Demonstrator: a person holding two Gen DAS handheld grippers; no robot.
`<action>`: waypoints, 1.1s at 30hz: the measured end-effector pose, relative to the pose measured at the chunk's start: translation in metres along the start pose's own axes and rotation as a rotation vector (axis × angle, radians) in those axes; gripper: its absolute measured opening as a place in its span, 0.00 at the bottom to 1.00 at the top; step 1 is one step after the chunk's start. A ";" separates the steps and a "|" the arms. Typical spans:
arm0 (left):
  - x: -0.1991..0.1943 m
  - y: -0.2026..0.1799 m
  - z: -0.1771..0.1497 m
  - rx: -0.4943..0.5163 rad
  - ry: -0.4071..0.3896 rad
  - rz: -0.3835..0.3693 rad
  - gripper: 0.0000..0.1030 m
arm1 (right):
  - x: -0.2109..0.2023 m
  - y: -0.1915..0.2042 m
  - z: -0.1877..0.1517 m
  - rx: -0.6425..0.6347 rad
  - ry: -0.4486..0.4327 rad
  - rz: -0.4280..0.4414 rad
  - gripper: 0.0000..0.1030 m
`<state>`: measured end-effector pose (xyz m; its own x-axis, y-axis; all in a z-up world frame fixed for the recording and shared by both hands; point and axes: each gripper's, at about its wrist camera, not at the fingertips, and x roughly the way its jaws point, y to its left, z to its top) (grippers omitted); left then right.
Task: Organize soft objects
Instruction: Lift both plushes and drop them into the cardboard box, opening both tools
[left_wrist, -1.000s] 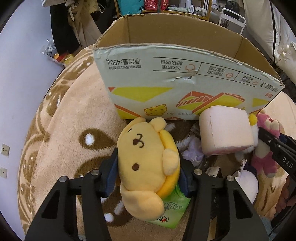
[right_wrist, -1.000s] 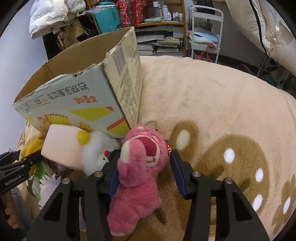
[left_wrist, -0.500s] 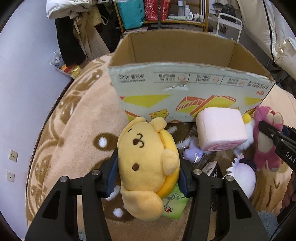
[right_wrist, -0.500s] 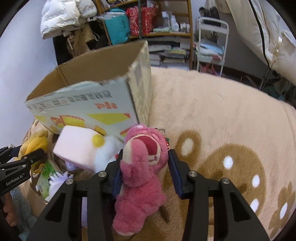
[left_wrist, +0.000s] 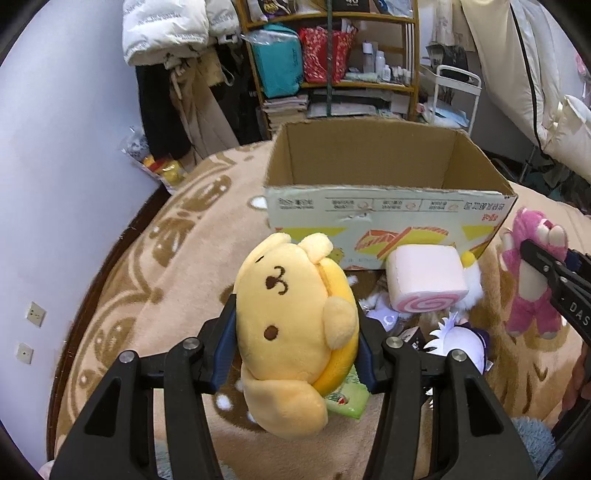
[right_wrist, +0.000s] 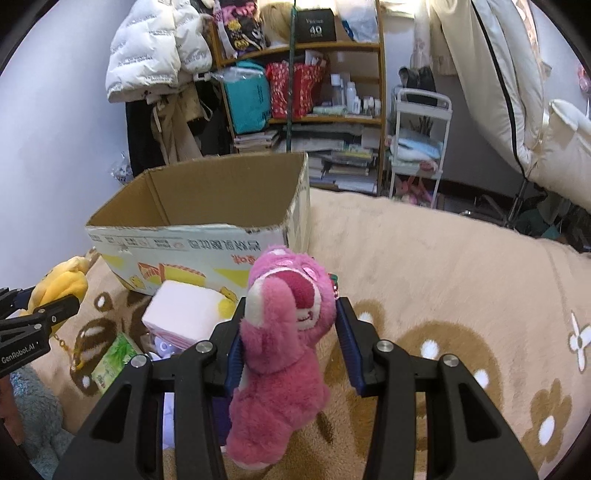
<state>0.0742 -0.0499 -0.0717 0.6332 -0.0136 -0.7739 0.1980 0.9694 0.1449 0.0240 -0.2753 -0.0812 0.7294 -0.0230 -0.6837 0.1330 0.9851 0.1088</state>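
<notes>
My left gripper (left_wrist: 295, 345) is shut on a yellow dog plush (left_wrist: 291, 325) and holds it above the blanket, in front of the open cardboard box (left_wrist: 384, 216). My right gripper (right_wrist: 290, 341) is shut on a pink bear plush (right_wrist: 282, 354), lifted to the right of the box (right_wrist: 192, 243). The bear also shows in the left wrist view (left_wrist: 532, 280). A pink roll-cake cushion (left_wrist: 426, 282), a white plush with a yellow tip (left_wrist: 471, 275) and a purple-white plush (left_wrist: 465, 338) lie on the blanket before the box.
A tan patterned blanket (right_wrist: 443, 280) covers the surface. A green tissue pack (right_wrist: 110, 362) lies by the toys. Shelves (right_wrist: 314, 92), a white cart (right_wrist: 417, 147) and hanging coats (left_wrist: 166, 55) stand behind the box. A wall (left_wrist: 55, 147) is at left.
Both grippers have risen and drawn back with their plush toys. The box's open inside now shows and the background shelves have come into view.
</notes>
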 end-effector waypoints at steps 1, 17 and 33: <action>-0.002 0.001 -0.001 -0.001 -0.004 0.005 0.51 | -0.003 0.002 0.000 -0.008 -0.009 -0.004 0.46; -0.062 0.015 -0.007 -0.048 -0.214 -0.009 0.52 | -0.065 0.014 0.004 -0.051 -0.244 -0.049 0.46; -0.105 0.022 -0.012 -0.073 -0.363 -0.022 0.52 | -0.100 0.025 0.010 -0.076 -0.363 -0.038 0.46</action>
<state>0.0032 -0.0240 0.0060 0.8563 -0.1084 -0.5049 0.1694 0.9826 0.0764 -0.0382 -0.2497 -0.0027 0.9173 -0.1058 -0.3840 0.1248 0.9919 0.0250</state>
